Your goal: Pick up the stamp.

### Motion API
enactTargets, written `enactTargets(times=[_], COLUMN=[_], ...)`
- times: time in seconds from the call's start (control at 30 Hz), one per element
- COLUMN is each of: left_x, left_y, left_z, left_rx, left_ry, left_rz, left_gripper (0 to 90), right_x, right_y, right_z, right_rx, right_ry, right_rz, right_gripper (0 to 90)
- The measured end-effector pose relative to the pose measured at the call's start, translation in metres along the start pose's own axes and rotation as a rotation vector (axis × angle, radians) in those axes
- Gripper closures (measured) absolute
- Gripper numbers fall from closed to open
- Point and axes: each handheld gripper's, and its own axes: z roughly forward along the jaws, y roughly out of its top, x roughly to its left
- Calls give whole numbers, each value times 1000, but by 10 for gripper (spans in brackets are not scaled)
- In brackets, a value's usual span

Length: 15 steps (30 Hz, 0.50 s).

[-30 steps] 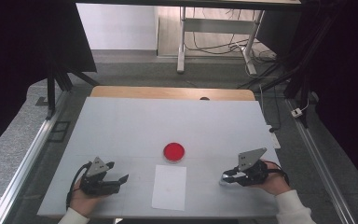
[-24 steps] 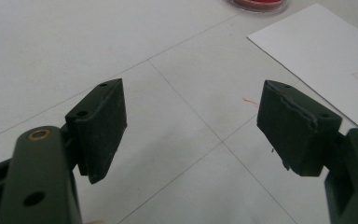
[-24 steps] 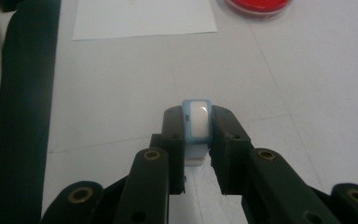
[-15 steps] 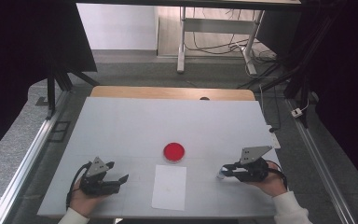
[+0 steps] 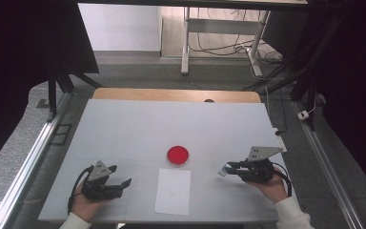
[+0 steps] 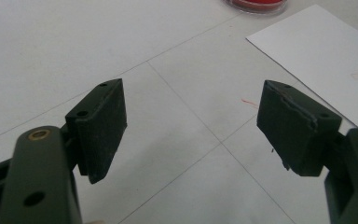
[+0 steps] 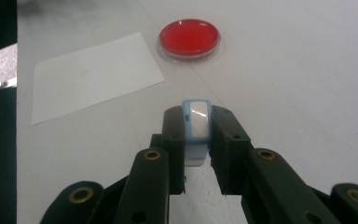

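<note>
Right gripper (image 7: 196, 140) fingers clamp blue-white block (image 7: 196, 122), lower part hidden; left gripper (image 6: 191, 126) fingers apart

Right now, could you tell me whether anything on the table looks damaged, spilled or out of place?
Only one thing: the left gripper has a chipped, ragged edge on one pad. The red dish and sheet of paper lie flat and tidy, with nothing spilled.

No readable text, label, brand name or number appears anywhere in these views. The white sheet of paper (image 5: 173, 191), lying near the front edge of the table (image 5: 124, 124), carries only a faint small square outline (too pale to hold any legible writing). The small blue-and-white object (image 7: 196, 122) between the right gripper's (image 7: 196, 140) jaws bears no lettering that can be read.
</note>
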Motion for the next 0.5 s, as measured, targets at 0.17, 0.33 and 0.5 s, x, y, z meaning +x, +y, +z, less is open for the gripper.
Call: enactTargets(times=[0.17,0.33,0.5], left_x=[0,0,0], left_y=[0,0,0], left_z=[0,-1,-1], left_rx=[-2,-6,-7], left_ry=[-1,0,2], left_rz=[-1,0,0], left_gripper=[240,241,244], right_x=[0,2,2], right_y=[1,2,5], right_z=[0,0,-1], right_rx=[-32,-94,-117], right_ry=[-29,-52,-66], right_rz=[33,82,88], right_gripper=[753,753,753])
